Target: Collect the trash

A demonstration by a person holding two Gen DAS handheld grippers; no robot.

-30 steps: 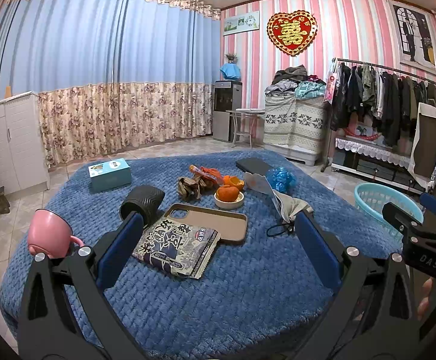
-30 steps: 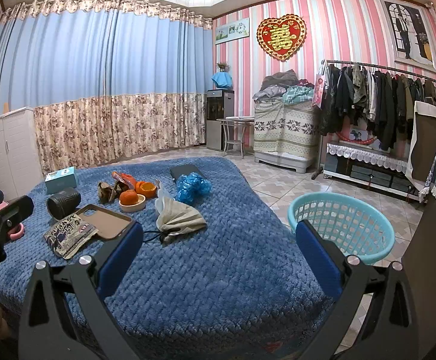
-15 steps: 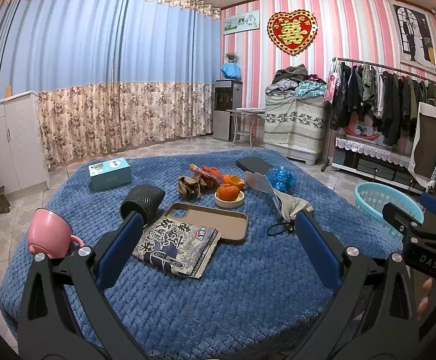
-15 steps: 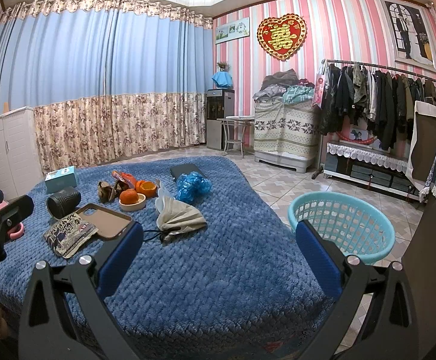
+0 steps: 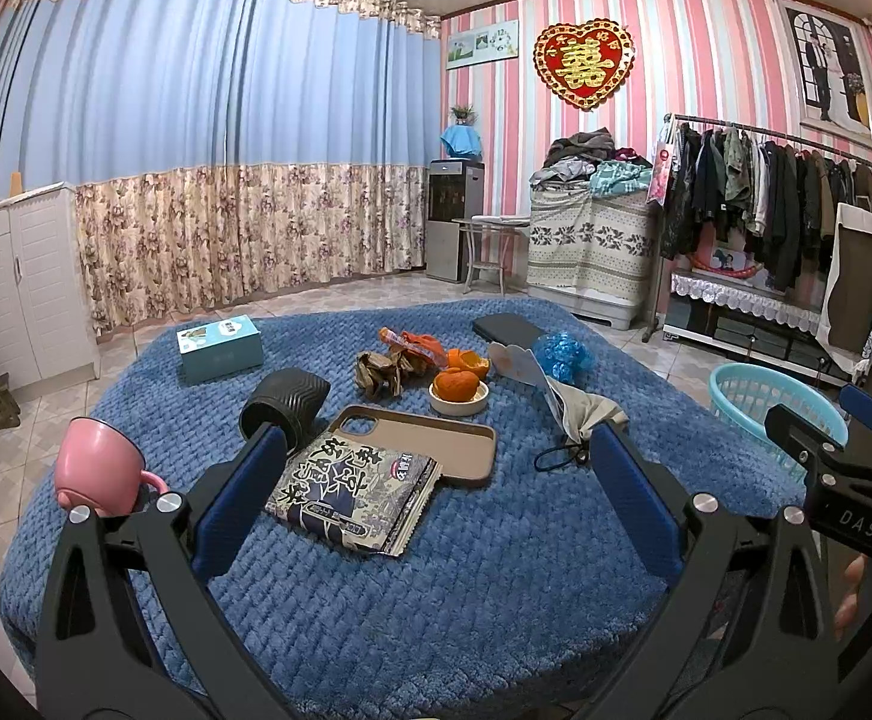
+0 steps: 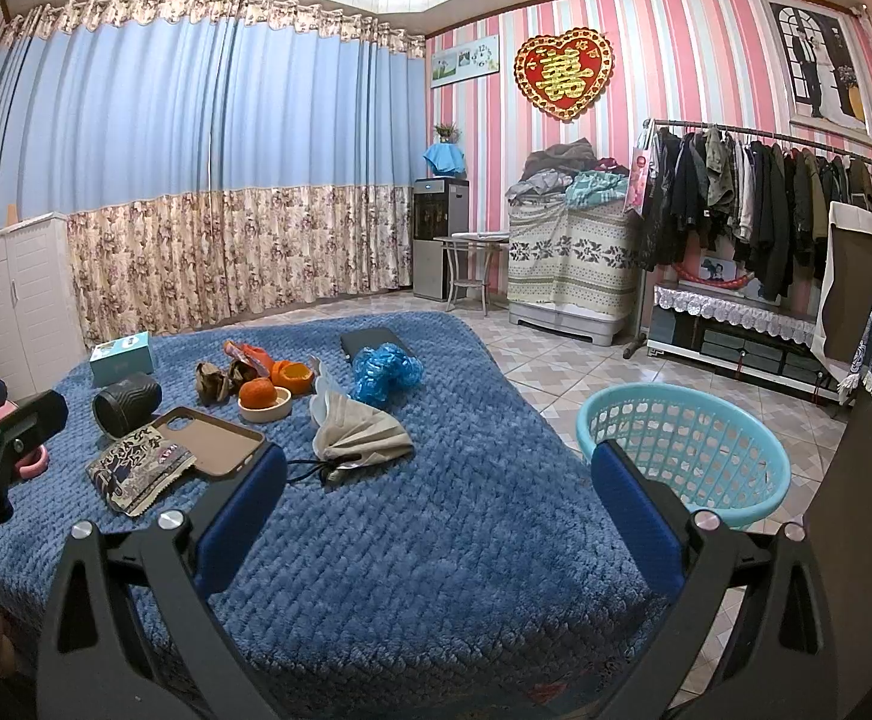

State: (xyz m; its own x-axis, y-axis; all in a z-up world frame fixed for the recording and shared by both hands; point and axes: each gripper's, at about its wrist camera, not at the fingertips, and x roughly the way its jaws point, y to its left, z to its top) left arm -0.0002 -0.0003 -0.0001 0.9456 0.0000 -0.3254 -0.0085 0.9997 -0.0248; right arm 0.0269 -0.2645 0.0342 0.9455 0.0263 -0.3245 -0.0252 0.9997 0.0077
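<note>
On the blue-covered table (image 5: 496,588) lie a printed snack wrapper (image 5: 354,489), brown crumpled paper (image 5: 383,373), an orange-red wrapper (image 5: 414,345), orange peel (image 5: 470,363), a crumpled blue plastic bag (image 5: 563,355) and a grey folded wrapper (image 5: 580,411). My left gripper (image 5: 436,498) is open and empty, just short of the printed wrapper. My right gripper (image 6: 436,504) is open and empty, above the table's near right part (image 6: 448,540). A light blue basket (image 6: 685,450) stands on the floor right of the table.
Also on the table: a pink cup (image 5: 99,474), a black ribbed cylinder (image 5: 285,402), a teal box (image 5: 219,348), a brown phone case (image 5: 417,441), an orange in a white dish (image 5: 458,393) and a dark flat case (image 5: 508,330). A clothes rack (image 6: 766,210) stands at right.
</note>
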